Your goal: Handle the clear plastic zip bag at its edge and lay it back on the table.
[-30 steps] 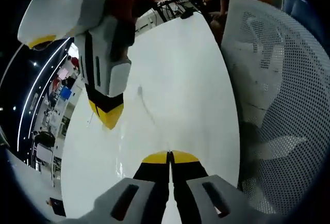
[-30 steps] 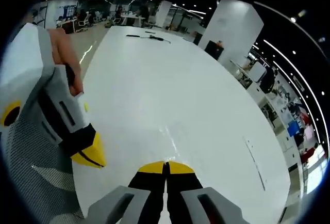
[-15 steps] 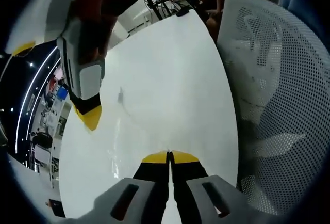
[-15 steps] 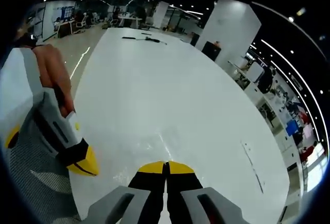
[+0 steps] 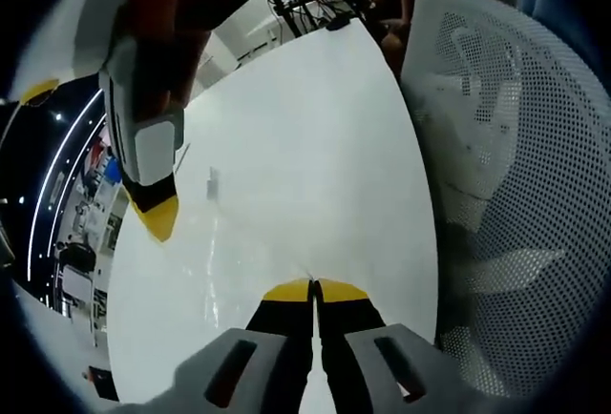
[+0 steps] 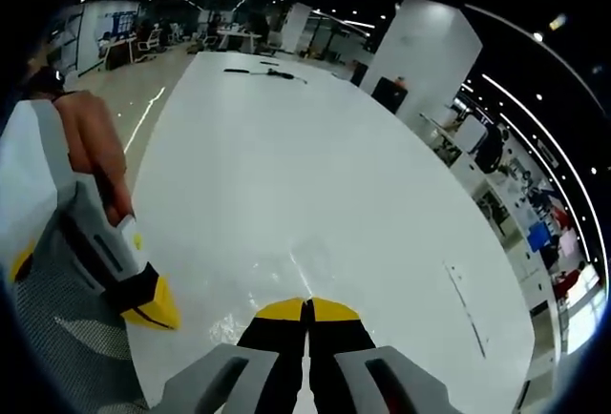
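Note:
The clear plastic zip bag (image 6: pixel 291 276) is a faint, glossy, crinkled film on the white table (image 6: pixel 305 156), running up to my right gripper (image 6: pixel 307 305), whose jaws are shut on its near edge. My left gripper (image 6: pixel 151 311), held by a hand, comes in from the left with shut yellow tips over the bag's wrinkled side. In the left gripper view my left gripper (image 5: pixel 313 288) is shut, with a thin crease of the bag (image 5: pixel 243 242) at its tips. My right gripper (image 5: pixel 156 217) hangs above the table (image 5: pixel 325 137) at upper left, tips together.
A white mesh chair (image 5: pixel 516 185) stands close by the table's edge, and its mesh (image 6: pixel 57 347) sits under my left gripper. Black cables (image 6: pixel 267 71) lie at the table's far end. A thin dark mark (image 6: pixel 463 300) runs along the table near its right edge.
The two grippers have drawn a little further apart. Both have stayed shut, and more of the bag's glossy film now shows between them.

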